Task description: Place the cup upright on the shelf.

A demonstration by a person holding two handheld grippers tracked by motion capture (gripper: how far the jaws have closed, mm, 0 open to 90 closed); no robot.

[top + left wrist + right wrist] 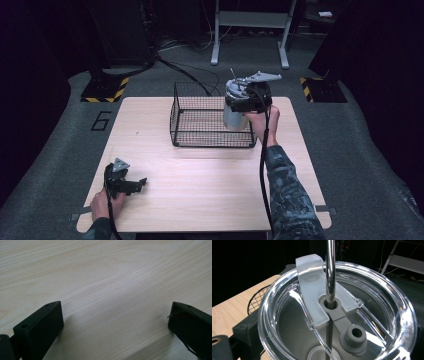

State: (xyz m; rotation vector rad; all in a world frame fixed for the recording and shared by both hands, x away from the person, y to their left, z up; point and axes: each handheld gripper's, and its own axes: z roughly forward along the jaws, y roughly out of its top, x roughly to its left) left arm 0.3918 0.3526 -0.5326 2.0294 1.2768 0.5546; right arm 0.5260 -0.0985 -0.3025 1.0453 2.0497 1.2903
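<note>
A silver metal tumbler (233, 116) with a clear lid (342, 312) and a metal straw (330, 272) hangs over the right end of a black wire basket (200, 125). My right gripper (248, 100) is shut on the tumbler near its top, one black jaw showing at the lid's left in the right gripper view. My left gripper (134, 184) lies low on the wooden table (200, 185) near its front left corner, open. In the left gripper view its two black fingertips (47, 322) stand wide apart over bare wood, nothing between them.
The basket sits at the table's far middle, its bottom bare where it shows. Dark floor surrounds the table; cables run behind the basket. A white metal frame (250, 30) stands at the back. Yellow-black striped markers (105, 92) flank the table's far corners.
</note>
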